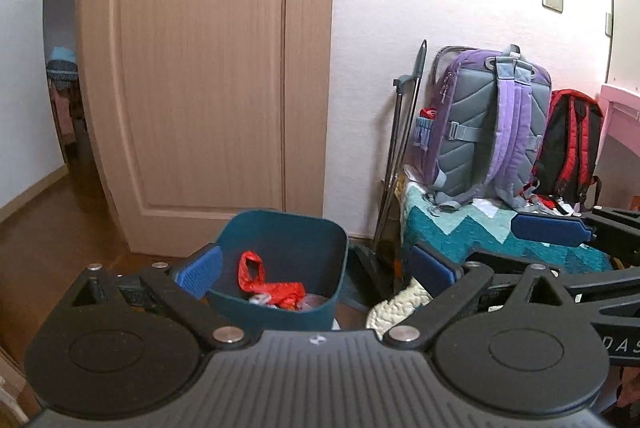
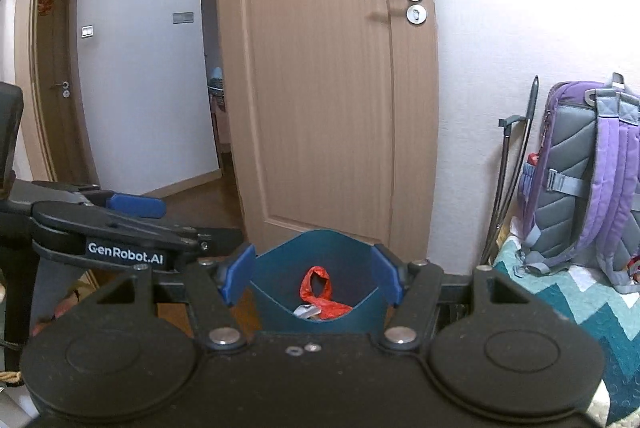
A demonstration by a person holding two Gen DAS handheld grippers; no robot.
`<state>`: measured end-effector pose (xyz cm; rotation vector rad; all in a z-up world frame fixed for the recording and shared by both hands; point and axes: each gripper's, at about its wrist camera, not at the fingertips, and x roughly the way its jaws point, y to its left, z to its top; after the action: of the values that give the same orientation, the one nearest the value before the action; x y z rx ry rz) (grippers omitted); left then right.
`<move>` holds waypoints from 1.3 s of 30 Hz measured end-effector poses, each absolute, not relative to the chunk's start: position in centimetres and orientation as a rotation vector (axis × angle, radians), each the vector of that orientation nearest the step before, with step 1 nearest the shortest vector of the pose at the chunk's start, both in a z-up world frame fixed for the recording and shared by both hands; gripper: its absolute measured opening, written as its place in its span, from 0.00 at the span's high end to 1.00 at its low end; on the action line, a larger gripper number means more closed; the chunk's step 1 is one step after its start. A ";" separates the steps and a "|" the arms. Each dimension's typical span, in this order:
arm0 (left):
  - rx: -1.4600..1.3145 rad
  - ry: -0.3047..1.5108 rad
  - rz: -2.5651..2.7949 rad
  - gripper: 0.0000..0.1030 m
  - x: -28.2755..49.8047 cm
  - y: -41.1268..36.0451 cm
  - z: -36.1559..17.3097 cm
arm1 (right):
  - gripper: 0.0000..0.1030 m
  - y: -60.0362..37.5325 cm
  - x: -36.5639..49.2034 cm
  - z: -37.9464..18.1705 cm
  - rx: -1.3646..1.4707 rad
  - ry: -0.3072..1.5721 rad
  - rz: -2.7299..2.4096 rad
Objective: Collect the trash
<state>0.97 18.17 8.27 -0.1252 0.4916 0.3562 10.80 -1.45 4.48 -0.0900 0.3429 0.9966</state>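
Observation:
A dark teal trash bin point(image 1: 280, 240) stands on the floor in front of the door. It holds a red plastic bag point(image 1: 272, 288) and some pale scraps. It shows in the right wrist view too point(image 2: 320, 256), with the red bag point(image 2: 320, 296) inside. My left gripper point(image 1: 316, 268) is open and empty, its fingers spread to either side of the bin. My right gripper point(image 2: 316, 276) is open and empty, its blue pads framing the bin. The right gripper's blue pad point(image 1: 550, 231) shows at the right of the left wrist view.
A light wood door point(image 1: 208, 67) stands behind the bin, with an open doorway point(image 2: 132, 67) to its left. A purple backpack point(image 1: 488, 123) and a red and black backpack point(image 1: 572, 143) sit on a teal zigzag quilt point(image 1: 452, 232). A folded metal frame point(image 1: 400, 155) leans against the wall.

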 end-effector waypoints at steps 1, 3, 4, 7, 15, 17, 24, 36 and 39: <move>-0.134 0.488 0.349 0.02 0.7 18.0 8.3 | 0.39 -1.8 10.5 4.5 -0.084 0.342 0.998; -0.149 0.490 0.337 0.02 0.0 17.7 8.3 | 0.39 -2.4 10.0 4.6 -0.077 0.337 0.989; -0.157 0.490 0.331 0.02 -0.3 17.5 8.3 | 0.39 -2.7 9.9 4.6 -0.076 0.334 0.979; -0.166 0.485 0.329 0.02 -1.2 17.0 8.5 | 0.39 -3.4 9.0 4.5 -0.079 0.328 0.956; -0.187 0.511 0.315 0.02 -2.6 15.8 8.1 | 0.39 -5.0 7.8 3.7 -0.060 0.365 0.916; -0.204 0.524 0.313 0.02 -3.0 15.6 7.8 | 0.39 -5.3 7.6 3.5 -0.060 0.380 0.917; -0.242 0.556 0.318 0.02 -3.8 14.6 7.1 | 0.39 -6.4 6.3 3.2 -0.061 0.373 0.888; -0.253 0.561 0.313 0.02 -4.3 13.5 7.0 | 0.39 -7.8 6.2 3.4 -0.014 0.405 0.878; -0.273 0.564 0.315 0.02 -4.4 13.5 7.1 | 0.39 -7.9 6.1 3.4 -0.012 0.406 0.885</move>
<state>-4.41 13.51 7.12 -0.2729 0.5644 0.3148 6.09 -7.92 3.39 -0.0125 0.4063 0.8854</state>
